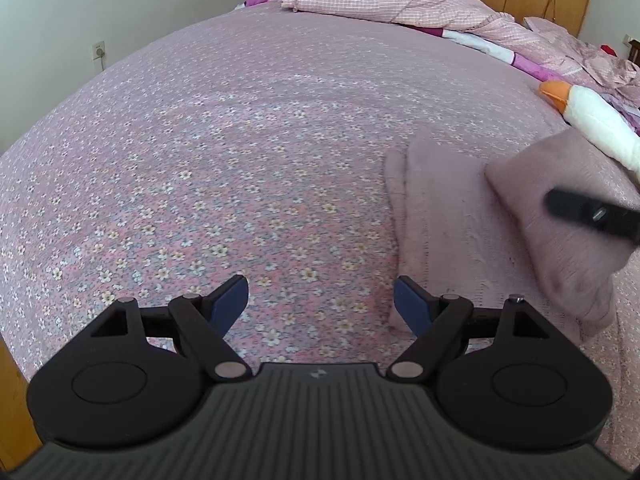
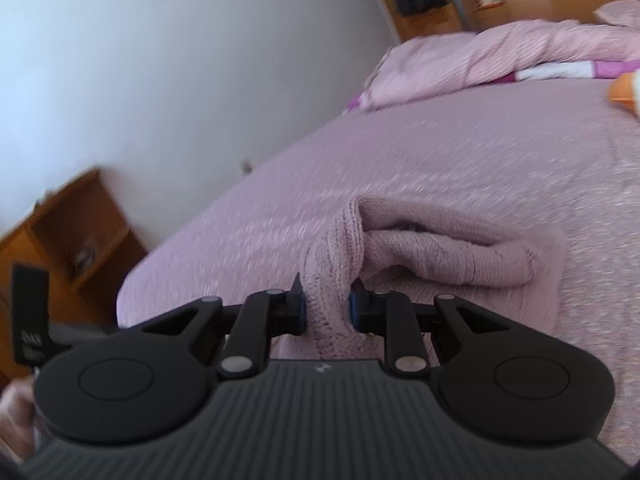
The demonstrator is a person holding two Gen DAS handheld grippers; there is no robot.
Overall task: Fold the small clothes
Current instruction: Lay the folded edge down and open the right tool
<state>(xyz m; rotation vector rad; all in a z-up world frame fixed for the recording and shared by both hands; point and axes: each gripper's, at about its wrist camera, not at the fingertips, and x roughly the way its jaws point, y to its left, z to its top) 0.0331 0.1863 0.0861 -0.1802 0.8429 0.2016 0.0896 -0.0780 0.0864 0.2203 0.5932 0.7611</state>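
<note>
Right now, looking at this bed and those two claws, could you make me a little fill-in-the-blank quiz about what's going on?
1. The right claw is shut on a pink knitted ____.
2. The left claw is ____, with nothing between its pads.
3. The bedspread is printed with small ____.
4. The white plush toy has an ____ beak.

Missing words: garment; open; flowers; orange
</note>
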